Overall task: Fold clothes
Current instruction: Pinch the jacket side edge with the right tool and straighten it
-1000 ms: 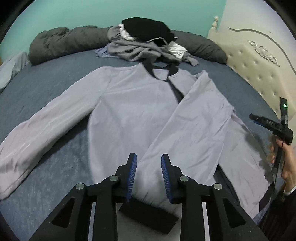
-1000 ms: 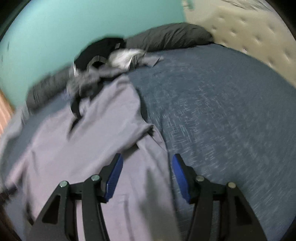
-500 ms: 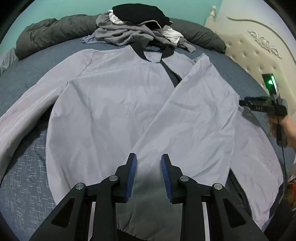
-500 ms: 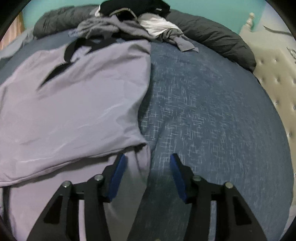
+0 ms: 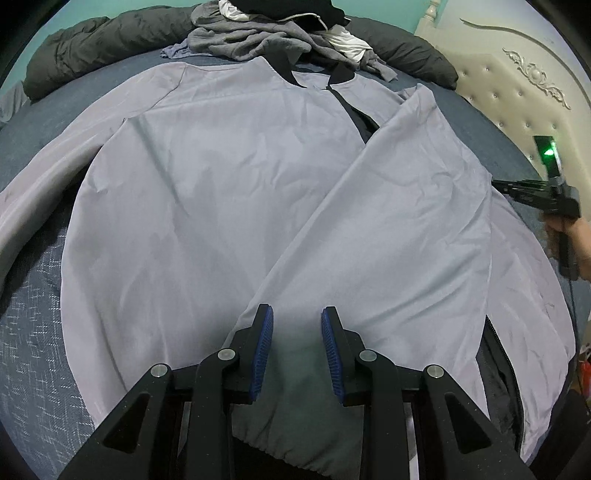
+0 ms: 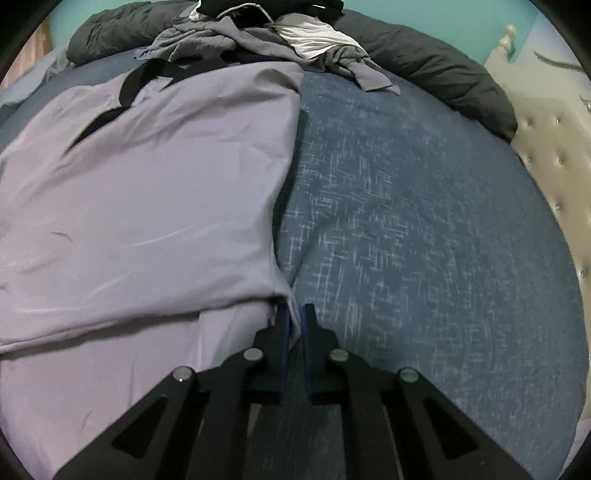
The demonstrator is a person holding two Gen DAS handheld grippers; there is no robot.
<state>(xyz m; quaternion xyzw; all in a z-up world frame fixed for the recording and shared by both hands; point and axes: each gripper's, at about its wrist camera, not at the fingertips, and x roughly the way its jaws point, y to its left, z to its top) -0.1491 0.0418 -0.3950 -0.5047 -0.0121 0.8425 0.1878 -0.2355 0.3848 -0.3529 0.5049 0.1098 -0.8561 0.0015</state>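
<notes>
A pale lilac jacket [image 5: 221, 206] with a black collar lies spread on the blue bed, its right sleeve [image 5: 399, 236] folded diagonally across the body. My left gripper [image 5: 297, 328] hovers open over the folded sleeve's cuff end near the hem, holding nothing. In the right wrist view the jacket [image 6: 140, 206] fills the left half. There my right gripper [image 6: 293, 317] is shut on the jacket's right edge, where the folded sleeve meets the side. The right gripper also shows at the far right of the left wrist view, a hand holding it; its tip is hidden there.
A heap of grey, black and white clothes [image 5: 280, 33] lies beyond the collar, with dark pillows [image 5: 413, 55] behind. A cream tufted headboard [image 5: 517, 92] stands to the right. Bare blue bedspread [image 6: 424, 221] stretches right of the jacket.
My right gripper has closed from wide open onto the jacket's right edge. My left gripper has moved forward and lower over the jacket, still open.
</notes>
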